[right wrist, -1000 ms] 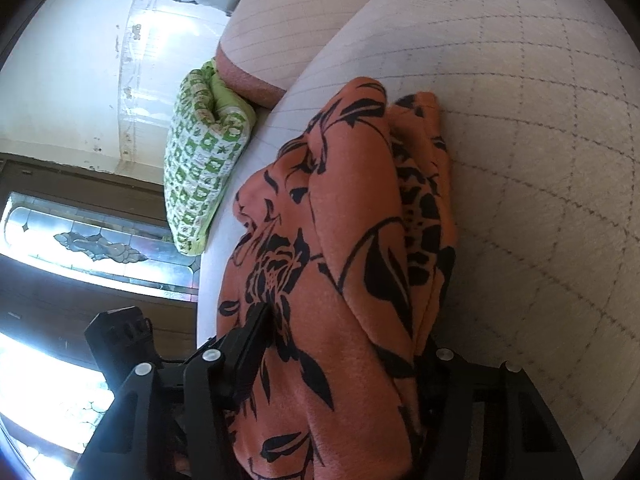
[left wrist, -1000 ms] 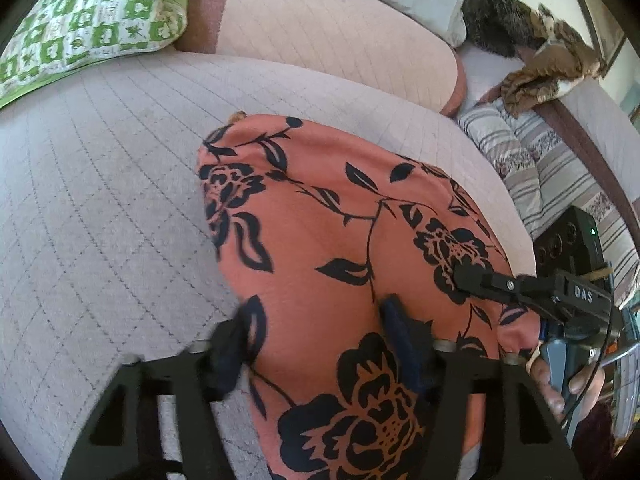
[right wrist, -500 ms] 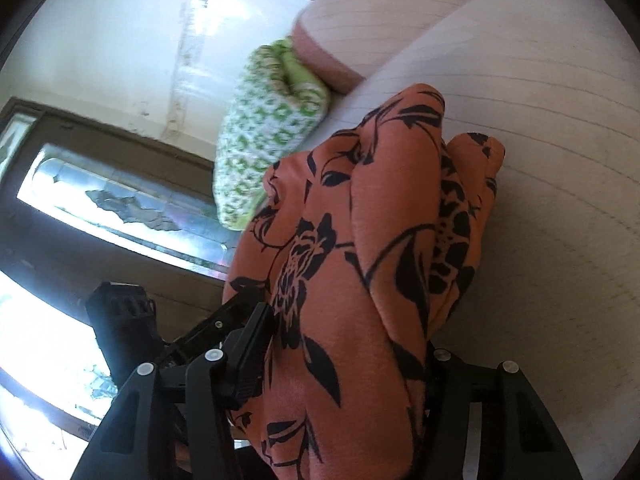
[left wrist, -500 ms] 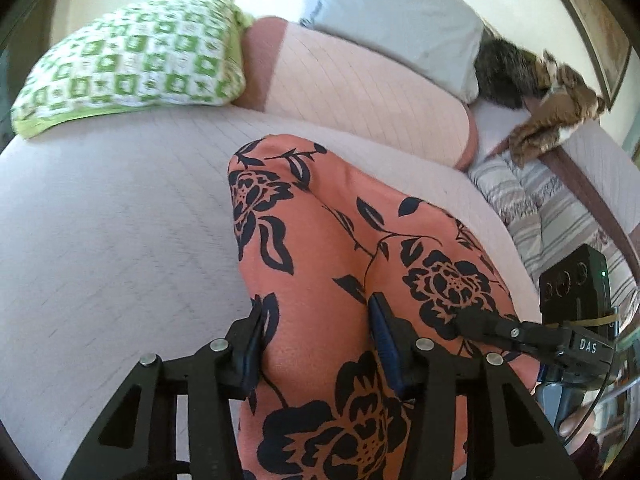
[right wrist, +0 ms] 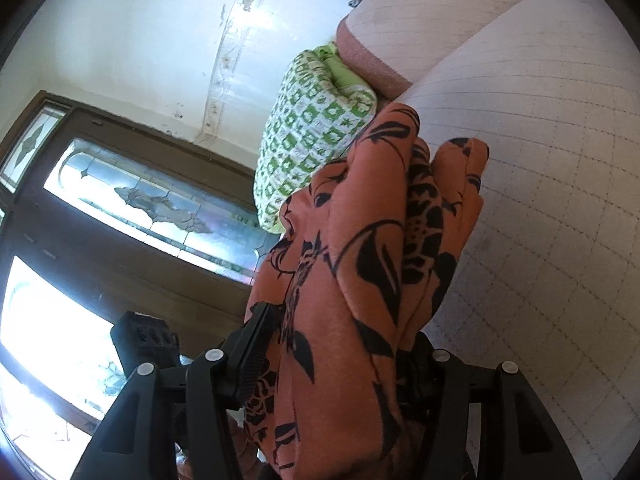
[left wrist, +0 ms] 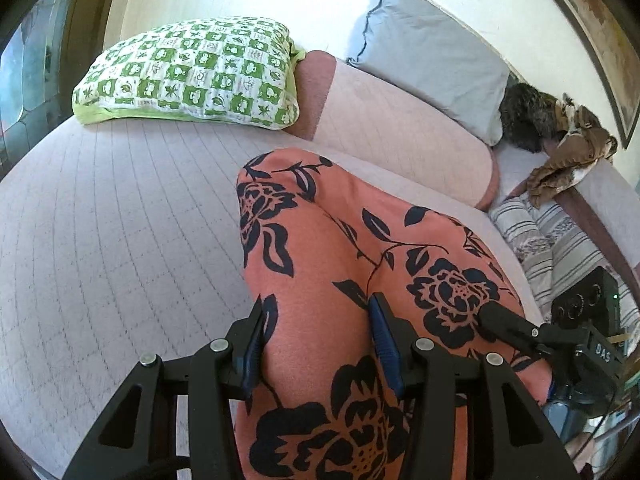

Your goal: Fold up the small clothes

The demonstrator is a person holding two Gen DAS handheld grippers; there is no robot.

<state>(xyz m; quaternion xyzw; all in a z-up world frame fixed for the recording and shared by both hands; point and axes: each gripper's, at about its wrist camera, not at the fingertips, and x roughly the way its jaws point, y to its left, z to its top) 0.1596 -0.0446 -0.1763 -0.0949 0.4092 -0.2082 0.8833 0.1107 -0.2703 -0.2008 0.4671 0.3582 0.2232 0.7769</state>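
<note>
The left gripper (left wrist: 318,344) is clamped on the orange cloth (left wrist: 360,264), with one blue pad (left wrist: 384,344) pressing on each side of a thick bundle of it. The right gripper (right wrist: 340,344) is also closed on the same cloth (right wrist: 372,264), which fills the whole gap between its black fingers and hides the right one partly. The cloth is soft and a little fuzzy, coral orange with a black print of roses and leaves, and it is gathered in round folds. In the left wrist view it stretches forward from the gripper and its far end lies over the bed cover (left wrist: 112,240). This cover is pale pinkish grey, quilted in a grid of squares. Behind it is a long pink bolster (left wrist: 400,128), and a puffy pillow with green and white checks (left wrist: 192,72) leans beside it. A grey pillow (left wrist: 432,56) stands against the white wall. At the right side there is a striped blanket (left wrist: 560,240) and a crumpled brown cloth (left wrist: 568,156). The right wrist view shows a dark wooden door with decorated glass (right wrist: 152,208).
</note>
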